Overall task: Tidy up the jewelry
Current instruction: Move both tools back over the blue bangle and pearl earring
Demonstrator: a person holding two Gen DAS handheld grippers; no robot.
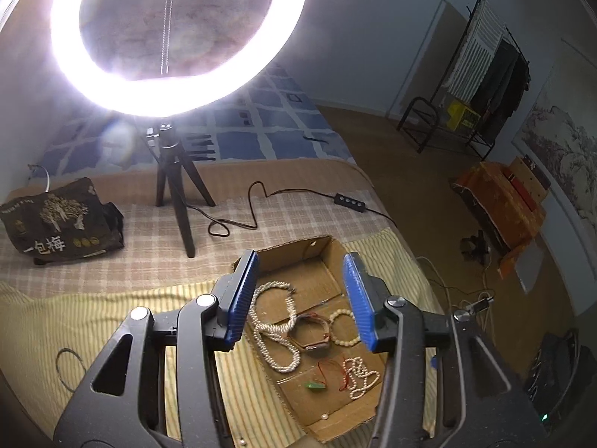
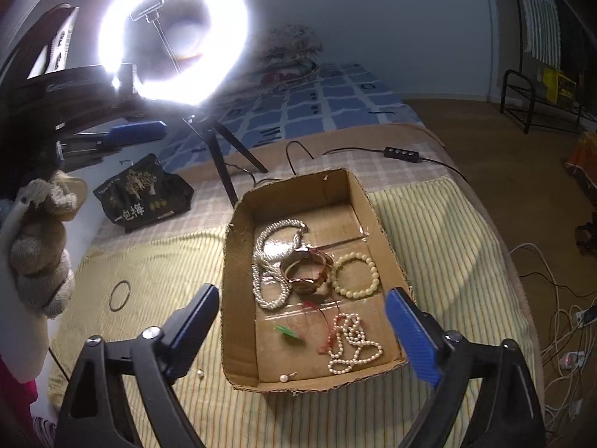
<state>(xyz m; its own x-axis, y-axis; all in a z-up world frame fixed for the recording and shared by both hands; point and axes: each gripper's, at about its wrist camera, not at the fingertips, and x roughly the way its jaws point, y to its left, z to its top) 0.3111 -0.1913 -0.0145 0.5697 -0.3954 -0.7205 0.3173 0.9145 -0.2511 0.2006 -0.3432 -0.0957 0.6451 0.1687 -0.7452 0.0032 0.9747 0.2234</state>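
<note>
A shallow cardboard box (image 2: 238, 261) (image 1: 332, 429) sits on a yellow striped cloth on the bed. It holds a long pearl necklace (image 2: 261, 261) (image 1: 265, 328), a watch (image 2: 306, 280) (image 1: 311, 339), a cream bead bracelet (image 2: 354, 276) (image 1: 345, 326), a small pearl string (image 2: 354, 347) (image 1: 360, 377), a green pendant on red cord (image 2: 287, 332) (image 1: 311, 384) and a pearl earring (image 2: 285, 377). A loose pearl (image 2: 200, 374) and a thin dark ring (image 2: 120, 295) (image 1: 67, 369) lie on the cloth. My left gripper (image 1: 304, 298) is open above the box. My right gripper (image 2: 309, 332) is open and empty before it.
A lit ring light on a tripod (image 1: 179, 194) (image 2: 224, 164) stands behind the box, its cable and switch (image 1: 349, 201) (image 2: 401, 153) on the bed. A dark printed bag (image 1: 56, 220) (image 2: 145, 194) lies left. Cables (image 2: 559, 321) lie on the floor to the right.
</note>
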